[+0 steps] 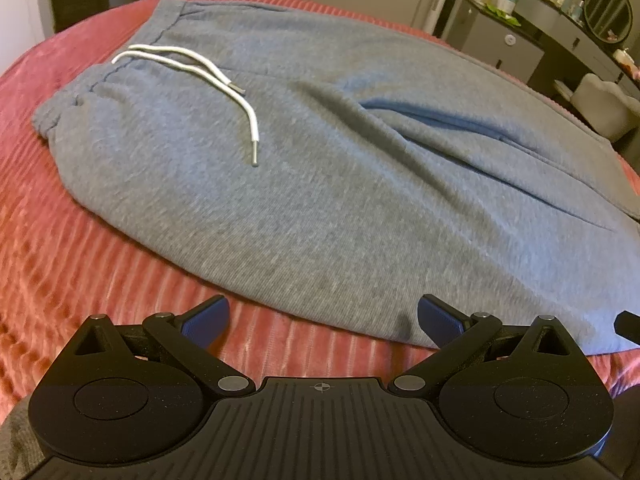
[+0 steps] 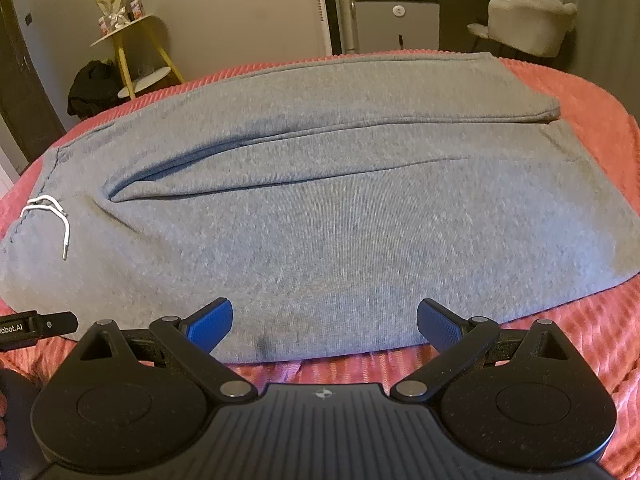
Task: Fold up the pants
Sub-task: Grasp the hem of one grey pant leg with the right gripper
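Grey sweatpants [image 1: 320,168] lie flat on a pink ribbed bedspread [image 1: 80,248], waistband to the left with a white drawstring [image 1: 208,76] on top. In the right wrist view the pants [image 2: 340,216] stretch across, legs side by side ending at the right, drawstring [image 2: 56,216] at the left. My left gripper [image 1: 322,320] is open and empty, just short of the pants' near edge. My right gripper [image 2: 324,322] is open and empty over the near edge of the nearer leg. The left gripper's tip [image 2: 36,326] shows at the left of the right wrist view.
The bedspread [image 2: 580,340] extends around the pants. Beyond the bed stand a yellow shelf [image 2: 132,48], a black bag [image 2: 92,88], a grey cabinet [image 2: 396,24], a white chair [image 2: 528,20] and a dresser with a round mirror [image 1: 608,12].
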A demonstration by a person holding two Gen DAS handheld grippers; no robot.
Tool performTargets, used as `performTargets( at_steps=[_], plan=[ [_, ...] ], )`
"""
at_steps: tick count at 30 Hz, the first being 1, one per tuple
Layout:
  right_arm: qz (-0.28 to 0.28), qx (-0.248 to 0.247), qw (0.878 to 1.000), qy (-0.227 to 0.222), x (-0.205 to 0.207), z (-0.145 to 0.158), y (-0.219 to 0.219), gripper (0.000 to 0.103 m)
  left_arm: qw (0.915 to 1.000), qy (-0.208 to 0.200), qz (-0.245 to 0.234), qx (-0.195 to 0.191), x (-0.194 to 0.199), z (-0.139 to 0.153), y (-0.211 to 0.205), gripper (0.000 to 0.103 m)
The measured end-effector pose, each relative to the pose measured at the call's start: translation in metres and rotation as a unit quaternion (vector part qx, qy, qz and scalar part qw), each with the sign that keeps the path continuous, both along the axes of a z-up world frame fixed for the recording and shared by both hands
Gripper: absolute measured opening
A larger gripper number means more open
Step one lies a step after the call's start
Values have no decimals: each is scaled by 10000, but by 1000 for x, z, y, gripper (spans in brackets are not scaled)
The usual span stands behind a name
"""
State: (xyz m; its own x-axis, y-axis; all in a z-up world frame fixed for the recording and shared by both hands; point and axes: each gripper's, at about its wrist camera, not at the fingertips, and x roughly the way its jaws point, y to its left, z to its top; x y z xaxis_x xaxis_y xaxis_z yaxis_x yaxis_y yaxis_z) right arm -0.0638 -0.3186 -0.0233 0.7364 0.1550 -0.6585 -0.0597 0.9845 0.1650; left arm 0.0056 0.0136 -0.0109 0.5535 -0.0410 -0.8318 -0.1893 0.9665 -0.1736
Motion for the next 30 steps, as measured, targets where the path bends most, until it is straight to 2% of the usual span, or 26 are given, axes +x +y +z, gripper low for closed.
performTargets(
  at_steps=[7,11,14,16,19,21,23,26,29,30],
  plan=[
    [-4,51,9995,305,10,-3,0,99,10000,35,54,-57,3,-2,3,103],
    [-16,332,9984,449,22,-4,-6,99,9997,8,208,-104,5,-1,7,103],
    [-218,575,9971,439,46,-3,-14,99,9987,-319,384,93,10,11,9,103],
    [-384,535,9974,300,67,-3,-19,99,9968,-566,535,165,18,21,10,103],
    [-734,181,9964,387,102,-15,-24,99,9923,-856,892,43,44,34,17,103],
    [-768,286,9944,665,122,-31,-33,99,9870,-1004,1257,9,66,37,24,103],
    [-852,467,9935,596,125,-38,-38,99,9810,-1122,1583,34,89,34,29,103],
    [-746,423,9941,671,128,-40,-38,99,9717,-1238,1986,314,125,19,37,103],
    [-120,-182,9911,1311,147,-31,-29,99,9614,-1281,2308,771,141,1,44,103],
    [-61,-130,9895,1440,156,-22,-30,99,9577,-1340,2381,899,142,-5,45,103]
  ],
)
